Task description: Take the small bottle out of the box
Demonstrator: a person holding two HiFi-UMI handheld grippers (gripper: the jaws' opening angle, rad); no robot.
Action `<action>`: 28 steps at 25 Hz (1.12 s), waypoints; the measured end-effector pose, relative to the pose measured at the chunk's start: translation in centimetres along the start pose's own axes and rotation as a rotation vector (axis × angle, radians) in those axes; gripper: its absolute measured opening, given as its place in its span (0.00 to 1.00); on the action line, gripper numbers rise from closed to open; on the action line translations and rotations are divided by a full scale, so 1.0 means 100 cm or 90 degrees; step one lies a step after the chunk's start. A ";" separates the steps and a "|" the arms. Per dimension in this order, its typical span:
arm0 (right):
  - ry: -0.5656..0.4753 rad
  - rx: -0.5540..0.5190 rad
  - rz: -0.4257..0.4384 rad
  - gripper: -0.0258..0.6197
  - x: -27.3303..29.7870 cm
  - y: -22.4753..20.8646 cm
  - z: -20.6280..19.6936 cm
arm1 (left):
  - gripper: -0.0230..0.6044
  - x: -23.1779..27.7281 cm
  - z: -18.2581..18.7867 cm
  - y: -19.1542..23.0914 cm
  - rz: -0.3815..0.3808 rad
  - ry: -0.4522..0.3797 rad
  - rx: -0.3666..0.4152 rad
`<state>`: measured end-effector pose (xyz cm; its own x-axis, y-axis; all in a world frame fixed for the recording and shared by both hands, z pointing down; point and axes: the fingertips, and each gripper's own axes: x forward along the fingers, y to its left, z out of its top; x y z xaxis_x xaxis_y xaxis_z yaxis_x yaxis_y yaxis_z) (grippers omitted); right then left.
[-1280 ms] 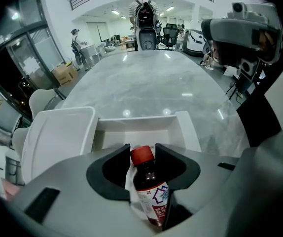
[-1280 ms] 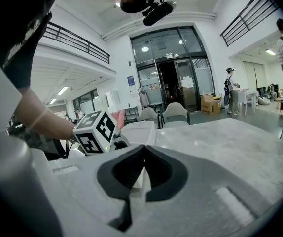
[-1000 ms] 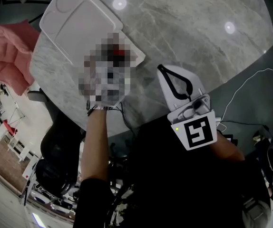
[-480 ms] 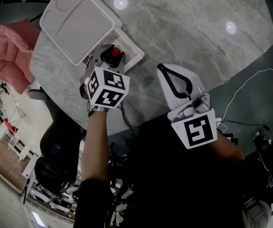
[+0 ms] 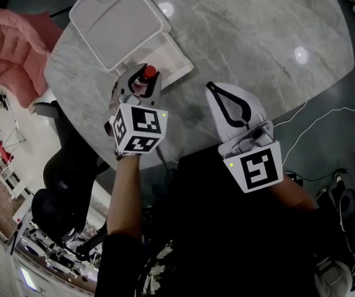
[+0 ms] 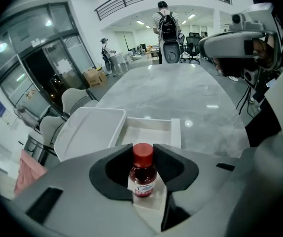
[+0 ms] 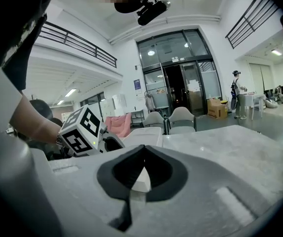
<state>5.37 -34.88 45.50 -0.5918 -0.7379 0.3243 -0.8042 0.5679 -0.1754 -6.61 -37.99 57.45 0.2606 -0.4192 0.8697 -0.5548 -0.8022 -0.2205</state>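
Note:
The small bottle [image 5: 148, 74], red-capped with red liquid, stands upright at the near end of the open white box [image 5: 180, 60]. My left gripper [image 5: 145, 72] reaches over that end, and its jaws are closing round the bottle. In the left gripper view the bottle [image 6: 143, 174] sits in the dark hollow between the jaws of the left gripper [image 6: 143, 149]. The tips flank the cap, and dark gaps show beside the body. The box [image 6: 176, 132] lies just beyond. My right gripper [image 5: 211, 86] rests on the table near its front edge, shut and empty, and in its own view the right gripper [image 7: 144, 148] has tips that meet.
The box's white lid [image 5: 119, 23] lies flat against the box's far left side on the grey marble table [image 5: 258, 36]. A pink jacket [image 5: 17, 48] hangs on a chair left of the table. A white cable [image 5: 313, 116] runs on the floor at right.
My left gripper has moved forward over the box's near end, so the bottle now stands between its jaws. The right gripper has stayed in place.

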 end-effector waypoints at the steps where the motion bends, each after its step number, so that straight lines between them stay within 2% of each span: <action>1: -0.004 -0.006 0.002 0.03 -0.002 0.002 0.003 | 0.26 -0.004 0.000 0.000 0.006 -0.007 -0.007; 4: -0.015 -0.022 0.007 0.03 -0.009 0.009 0.009 | 0.26 -0.017 0.000 -0.003 0.013 -0.024 -0.025; 13: -0.029 -0.055 0.011 0.03 -0.034 0.034 0.027 | 0.26 -0.069 0.014 -0.003 0.051 -0.084 -0.037; 17: -0.040 -0.062 0.010 0.03 -0.039 0.045 0.032 | 0.26 -0.093 0.021 0.000 0.068 -0.126 -0.055; 22: -0.048 -0.083 0.011 0.03 -0.046 0.063 0.044 | 0.26 -0.131 0.039 0.004 0.084 -0.189 -0.050; 28: -0.069 -0.105 0.022 0.03 -0.051 0.093 0.058 | 0.26 -0.177 0.040 0.003 0.101 -0.267 -0.091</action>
<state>0.61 -27.94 36.83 -0.6290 -0.7465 0.2171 -0.7683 0.6395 -0.0270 -8.18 -32.49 40.26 0.4441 -0.6908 0.5706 -0.7090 -0.6603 -0.2475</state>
